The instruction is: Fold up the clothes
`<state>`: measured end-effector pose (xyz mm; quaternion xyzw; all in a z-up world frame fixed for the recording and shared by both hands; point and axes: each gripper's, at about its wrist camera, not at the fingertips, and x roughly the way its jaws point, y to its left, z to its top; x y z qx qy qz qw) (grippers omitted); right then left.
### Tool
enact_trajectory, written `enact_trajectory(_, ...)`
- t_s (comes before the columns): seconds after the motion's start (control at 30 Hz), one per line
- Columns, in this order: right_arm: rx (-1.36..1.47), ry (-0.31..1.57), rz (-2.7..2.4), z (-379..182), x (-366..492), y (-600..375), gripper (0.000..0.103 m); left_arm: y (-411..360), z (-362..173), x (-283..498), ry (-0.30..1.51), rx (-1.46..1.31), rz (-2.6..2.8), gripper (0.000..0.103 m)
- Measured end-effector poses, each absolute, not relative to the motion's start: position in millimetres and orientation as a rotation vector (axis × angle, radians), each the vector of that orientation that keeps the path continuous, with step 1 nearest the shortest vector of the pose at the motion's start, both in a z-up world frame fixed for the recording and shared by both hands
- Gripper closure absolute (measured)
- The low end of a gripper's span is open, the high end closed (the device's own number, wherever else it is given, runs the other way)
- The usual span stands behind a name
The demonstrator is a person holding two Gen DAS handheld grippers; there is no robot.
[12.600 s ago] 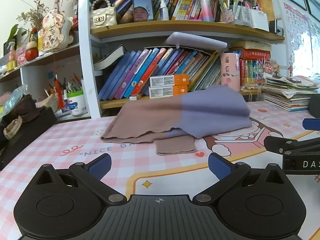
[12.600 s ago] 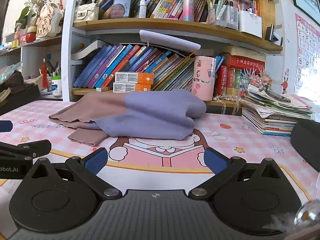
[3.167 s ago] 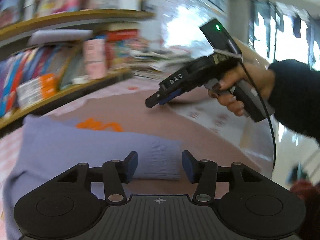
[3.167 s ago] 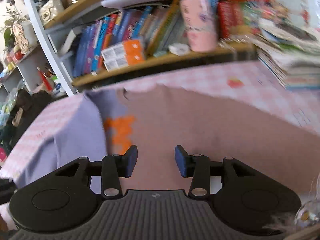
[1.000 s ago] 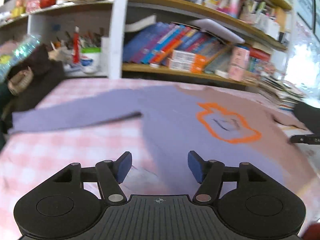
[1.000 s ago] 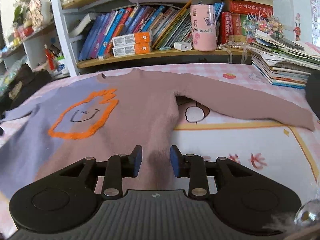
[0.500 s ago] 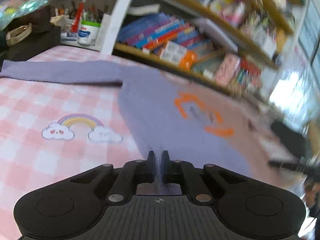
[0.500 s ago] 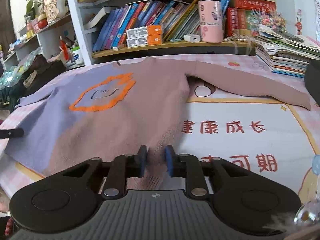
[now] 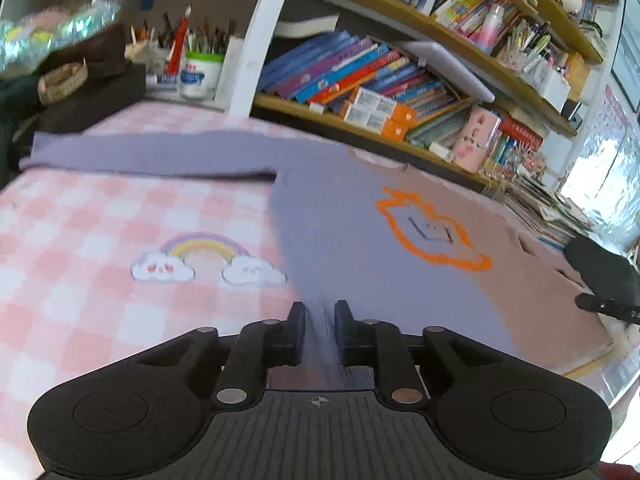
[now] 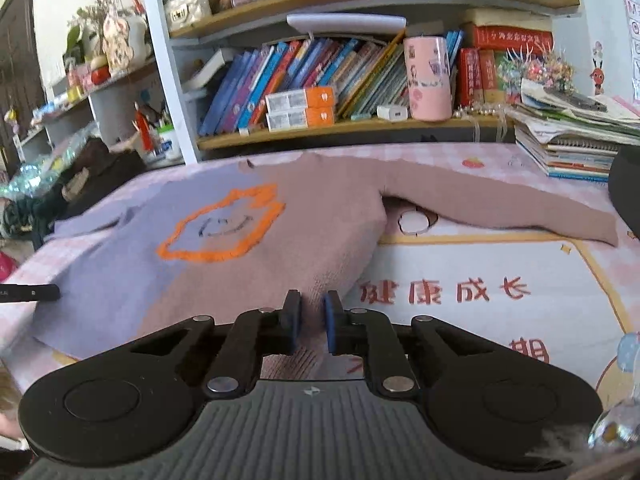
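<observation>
Two grippers clamped on sweater (image 10: pixel 240 248) hem: left gripper (image 9: pixel 319 330) on lilac half, right gripper (image 10: pixel 311 320) on brown half. Spread flat across tabletop (image 10: pixel 500 320) printed "健康成长" (image 10: pixel 444 290).

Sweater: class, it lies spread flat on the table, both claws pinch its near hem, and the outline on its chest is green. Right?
Not quite. The outline on the sweater is orange, as the right wrist view shows. The rest holds: spread flat, left claw and right claw pinching its near hem.
</observation>
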<state>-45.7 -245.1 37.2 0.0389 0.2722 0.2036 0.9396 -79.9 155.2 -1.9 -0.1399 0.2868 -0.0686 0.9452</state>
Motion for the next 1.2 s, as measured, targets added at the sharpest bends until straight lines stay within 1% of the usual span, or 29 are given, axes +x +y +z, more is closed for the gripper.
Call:
enact_trajectory(0.23, 0.125, 0.547, 0.438, 40, -47, -246, 0.091, 158, -11, -78, 0.601, -0.305, -0.128, 0.085)
enact_trajectory(0.4, 0.132, 0.595, 0.418, 31, -42, -250, 0.091, 157, -11, -78, 0.595, -0.302, -0.128, 0.085)
enact_trajectory(0.53, 0.134, 0.635, 0.392, 15, -35, -251, 0.091, 158, -13, -76, 0.591, -0.318, -0.15, 0.091)
enact_trajectory(0.57, 0.128, 0.64, 0.383, 11, -34, -251, 0.091, 158, -14, -73, 0.592, -0.324, -0.154, 0.095)
enact_trajectory(0.6, 0.121, 0.636, 0.378, 9, -32, -250, 0.091, 157, -14, -70, 0.594, -0.324, -0.158, 0.096)
enact_trajectory(0.83, 0.032, 0.578, 0.298, 14, -14, -240, 0.091, 146, -11, -40, 0.593, -0.281, -0.164, 0.098)
enact_trajectory(0.93, 0.005, 0.564, 0.305, 18, -24, -241, 0.091, 144, -9, -46, 0.573, -0.279, -0.168, 0.098)
enact_trajectory(1.07, 0.027, 0.59, 0.3, 11, -25, -249, 0.091, 149, -8, -60, 0.564, -0.304, -0.168, 0.097)
enact_trajectory(1.17, 0.035, 0.601, 0.291, 7, -24, -249, 0.086, 146, -6, -62, 0.573, -0.28, -0.142, 0.092)
enact_trajectory(1.2, 0.031, 0.601, 0.285, 7, -25, -249, 0.08, 145, -6, -63, 0.576, -0.274, -0.132, 0.091)
